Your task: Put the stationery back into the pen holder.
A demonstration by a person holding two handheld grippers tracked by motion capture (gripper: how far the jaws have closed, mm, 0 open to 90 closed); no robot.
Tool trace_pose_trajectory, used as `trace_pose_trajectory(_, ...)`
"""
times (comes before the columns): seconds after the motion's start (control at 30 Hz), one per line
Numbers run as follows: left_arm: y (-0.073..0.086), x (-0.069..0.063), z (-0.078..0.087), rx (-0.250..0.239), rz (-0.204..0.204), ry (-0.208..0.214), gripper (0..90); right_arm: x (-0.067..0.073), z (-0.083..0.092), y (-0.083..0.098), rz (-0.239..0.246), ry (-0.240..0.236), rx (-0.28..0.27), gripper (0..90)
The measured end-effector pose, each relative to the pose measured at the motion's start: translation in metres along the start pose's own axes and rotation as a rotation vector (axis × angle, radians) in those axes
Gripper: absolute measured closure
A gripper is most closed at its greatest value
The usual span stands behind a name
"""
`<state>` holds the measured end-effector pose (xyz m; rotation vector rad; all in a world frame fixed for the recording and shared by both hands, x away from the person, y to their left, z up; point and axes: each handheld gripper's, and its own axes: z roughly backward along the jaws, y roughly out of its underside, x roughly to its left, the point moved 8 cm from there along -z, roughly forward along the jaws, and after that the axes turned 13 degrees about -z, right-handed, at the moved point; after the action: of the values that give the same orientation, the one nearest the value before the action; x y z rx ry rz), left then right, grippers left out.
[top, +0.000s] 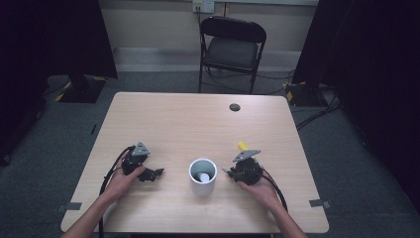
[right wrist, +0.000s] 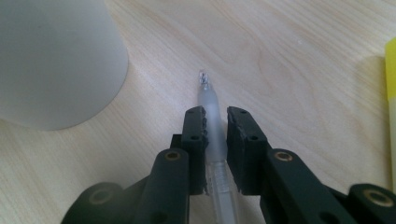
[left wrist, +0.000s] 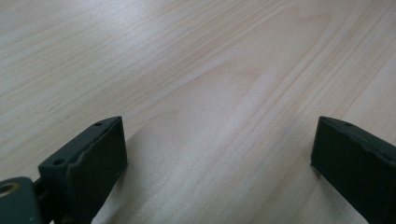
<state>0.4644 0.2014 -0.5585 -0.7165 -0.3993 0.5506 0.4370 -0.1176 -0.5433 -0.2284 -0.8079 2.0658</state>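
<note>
A white cup (top: 203,184) stands upright near the middle of the front half of the wooden table (top: 198,124), with something pale inside it. My right gripper (top: 227,171) lies just right of the cup, pointing toward it. In the right gripper view this gripper (right wrist: 215,116) is shut on a clear, frosted pen (right wrist: 208,100), whose tip pokes out ahead over the tabletop beside the cup (right wrist: 51,60). My left gripper (top: 157,172) rests left of the cup. Its jaws stand wide apart over bare wood in the left gripper view (left wrist: 217,140).
A yellow object (top: 242,146) lies just behind the right gripper and shows at the frame edge (right wrist: 391,93). A dark round grommet (top: 235,107) sits at the table's far side. A black folding chair (top: 232,49) stands beyond the table. Tape marks (top: 319,203) sit near the front corners.
</note>
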Motion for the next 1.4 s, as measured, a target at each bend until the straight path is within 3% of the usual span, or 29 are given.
trace_pose_trajectory(0.23, 0.000, 0.000, 0.000, 0.000, 0.000, 0.001, 3.0, 0.001, 0.000, 0.000, -0.012, 0.001, 0.005, 80.7)
trace_pose_trajectory(0.4, 0.000, 0.000, 0.000, 0.000, 0.000, 0.002, 2.8, -0.002, 0.000, -0.001, -0.039, -0.024, 0.001, 80.7)
trace_pose_trajectory(0.63, 0.000, 0.000, 0.000, 0.000, -0.001, 0.002, 2.8, 0.000, 0.004, -0.004, -0.046, -0.040, -0.027, 80.7)
trace_pose_trajectory(0.83, 0.000, 0.000, 0.000, -0.001, 0.002, 0.003, 2.8, -0.004, 0.015, -0.010, -0.075, -0.053, -0.080, 80.8)
trace_pose_trajectory(1.17, 0.000, 0.000, 0.000, 0.000, -0.001, 0.003, 2.8, -0.004, 0.029, -0.019, -0.086, -0.082, -0.142, 80.9)
trace_pose_trajectory(1.4, 0.000, 0.000, 0.000, 0.000, 0.000, 0.003, 2.8, -0.003, 0.040, -0.026, -0.097, -0.109, -0.214, 80.9)
